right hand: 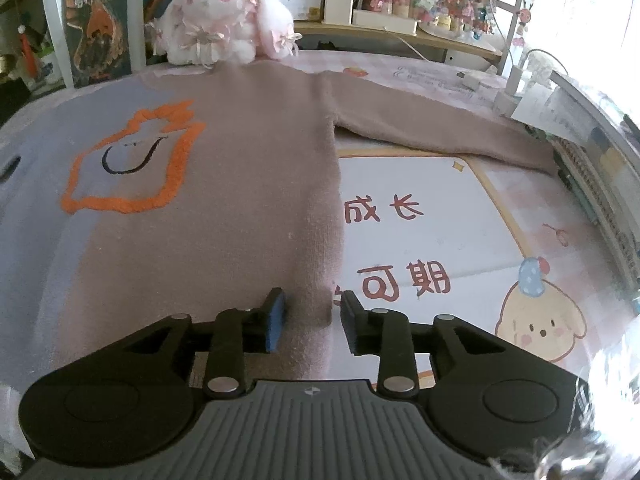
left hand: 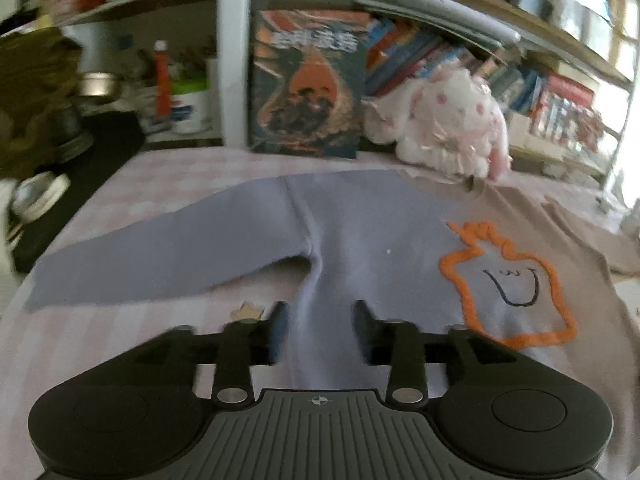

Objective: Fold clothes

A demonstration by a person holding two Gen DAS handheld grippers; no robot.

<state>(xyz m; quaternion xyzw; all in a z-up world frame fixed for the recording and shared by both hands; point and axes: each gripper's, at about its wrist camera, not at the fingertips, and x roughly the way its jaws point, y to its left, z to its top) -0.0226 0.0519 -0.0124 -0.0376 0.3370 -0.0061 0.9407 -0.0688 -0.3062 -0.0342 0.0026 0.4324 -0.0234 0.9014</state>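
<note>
Pretty sure anyone can tell this is my bedroom or study corner at home, not any kind of lab. I'm working on a desk covered with a pink cartoon mat (right hand: 460, 208) with a puppy and big characters printed on it. Right behind it is a white shelf unit (left hand: 230, 60) crammed with rows of books (left hand: 420, 48), one big illustrated novel (left hand: 308, 84) propped upright, and a fluffy pink-and-white plush toy (right hand: 224, 20) sitting next to it. On the right there are stationery boxes (right hand: 340, 6), little trinkets (right hand: 452, 0) and a charger with its cable (right hand: 510, 96).
</note>
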